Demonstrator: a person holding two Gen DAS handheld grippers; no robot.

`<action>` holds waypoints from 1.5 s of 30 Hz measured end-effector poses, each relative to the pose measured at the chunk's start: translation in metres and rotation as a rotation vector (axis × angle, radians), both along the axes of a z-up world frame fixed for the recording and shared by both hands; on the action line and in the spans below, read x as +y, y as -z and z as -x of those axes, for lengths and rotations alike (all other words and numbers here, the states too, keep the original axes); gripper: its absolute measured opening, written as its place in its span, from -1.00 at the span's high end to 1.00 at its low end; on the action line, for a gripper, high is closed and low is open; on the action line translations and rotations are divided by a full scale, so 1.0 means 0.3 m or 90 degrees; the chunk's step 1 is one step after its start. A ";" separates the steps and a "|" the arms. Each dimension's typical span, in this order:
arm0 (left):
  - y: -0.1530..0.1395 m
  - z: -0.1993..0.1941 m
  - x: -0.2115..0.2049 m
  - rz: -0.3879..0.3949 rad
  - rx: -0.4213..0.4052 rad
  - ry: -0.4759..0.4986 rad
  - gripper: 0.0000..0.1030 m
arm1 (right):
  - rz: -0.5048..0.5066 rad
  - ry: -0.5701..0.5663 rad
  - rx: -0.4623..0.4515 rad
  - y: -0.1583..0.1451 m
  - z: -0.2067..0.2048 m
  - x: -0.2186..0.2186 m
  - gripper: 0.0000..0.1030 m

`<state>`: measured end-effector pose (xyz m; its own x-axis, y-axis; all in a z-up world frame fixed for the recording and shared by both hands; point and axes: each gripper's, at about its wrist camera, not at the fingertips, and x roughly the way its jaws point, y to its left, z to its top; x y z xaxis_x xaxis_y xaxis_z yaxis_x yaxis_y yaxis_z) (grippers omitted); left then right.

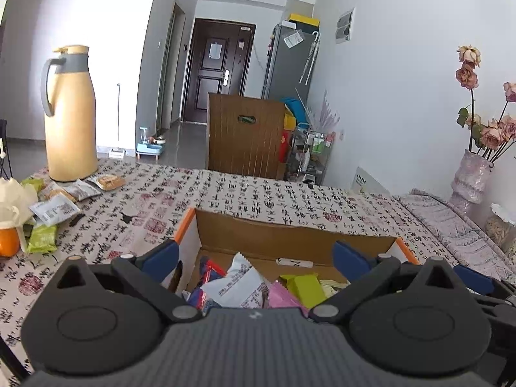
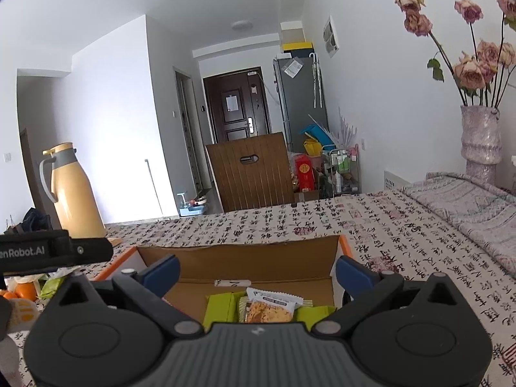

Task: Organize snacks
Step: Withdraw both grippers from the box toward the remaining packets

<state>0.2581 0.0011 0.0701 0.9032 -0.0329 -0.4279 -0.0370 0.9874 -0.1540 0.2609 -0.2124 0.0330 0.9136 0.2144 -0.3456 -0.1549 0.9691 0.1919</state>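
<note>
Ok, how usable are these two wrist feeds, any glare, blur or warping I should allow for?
Left wrist view: sharp, but the white wall behind the tall yellow thermos jug is blown out, and fisheye warping bows the wall edges. Right wrist view: the same overexposed wall, dark corners, straight lines curving near the rim. In both, the open cardboard box of snack packets is evenly lit and readable.

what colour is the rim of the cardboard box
Orange, on the cardboard box rim; the left wrist view shows it best.
</note>
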 end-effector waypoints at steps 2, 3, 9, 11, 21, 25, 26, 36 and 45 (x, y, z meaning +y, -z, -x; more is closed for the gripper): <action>-0.016 0.024 -0.003 -0.004 -0.006 0.000 -1.00 | -0.002 -0.002 -0.002 -0.013 0.021 -0.002 -1.00; -0.023 0.039 -0.005 -0.005 -0.009 0.000 -1.00 | -0.002 -0.003 -0.003 -0.019 0.034 -0.001 -1.00; -0.064 0.142 -0.001 -0.010 -0.025 0.002 -1.00 | 0.002 -0.008 -0.014 -0.059 0.137 0.002 -1.00; -0.075 0.182 0.004 -0.011 -0.031 0.001 -1.00 | 0.004 -0.010 -0.019 -0.070 0.171 0.006 -1.00; -0.084 0.366 0.035 -0.024 -0.043 0.006 -1.00 | 0.025 -0.022 -0.027 -0.090 0.352 0.035 -1.00; -0.071 0.432 0.053 -0.027 -0.043 0.004 -1.00 | 0.027 -0.028 -0.026 -0.085 0.416 0.046 -1.00; -0.067 0.451 0.057 -0.027 -0.043 0.005 -1.00 | 0.028 -0.029 -0.024 -0.083 0.428 0.050 -1.00; 0.012 0.570 0.099 -0.029 -0.022 0.010 -1.00 | 0.040 -0.042 0.002 -0.020 0.555 0.099 -1.00; 0.108 0.636 0.160 -0.021 0.008 0.022 -1.00 | 0.049 -0.057 0.052 0.071 0.620 0.139 -1.00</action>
<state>0.0671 0.0491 0.0375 0.8963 -0.0489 -0.4407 -0.0050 0.9927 -0.1205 0.0748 -0.1706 0.0117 0.8605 0.2634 -0.4360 -0.2277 0.9646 0.1334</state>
